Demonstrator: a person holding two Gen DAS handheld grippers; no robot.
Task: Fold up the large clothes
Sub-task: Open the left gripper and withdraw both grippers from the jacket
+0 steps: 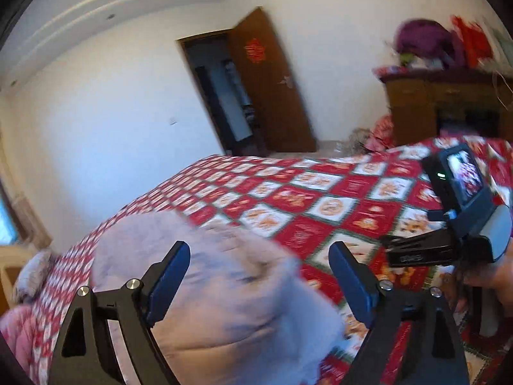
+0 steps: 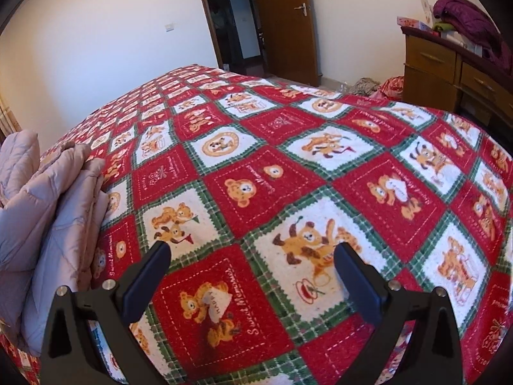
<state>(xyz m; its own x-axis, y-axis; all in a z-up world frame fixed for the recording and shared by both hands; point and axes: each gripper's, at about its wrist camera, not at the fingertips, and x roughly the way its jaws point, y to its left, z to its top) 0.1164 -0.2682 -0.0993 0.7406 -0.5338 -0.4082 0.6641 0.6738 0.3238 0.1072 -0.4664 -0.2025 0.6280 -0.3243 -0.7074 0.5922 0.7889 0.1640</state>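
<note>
Both claws stand wide open and hold nothing: the left claw [image 1: 259,276] hovers over the pale pink quilted jacket [image 1: 205,288], bunched in layers at the near left of the bed [image 2: 320,166], while the right claw [image 2: 253,276] sits above bare bear-print bedspread. To fold well, I'd pinch a clear outer edge, not a stacked layer. No containers show contents.

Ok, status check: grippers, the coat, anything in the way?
Left gripper open above pale quilted coat. Right gripper open over bedspread, empty. Coat lies folded. Nothing blocking.
</note>
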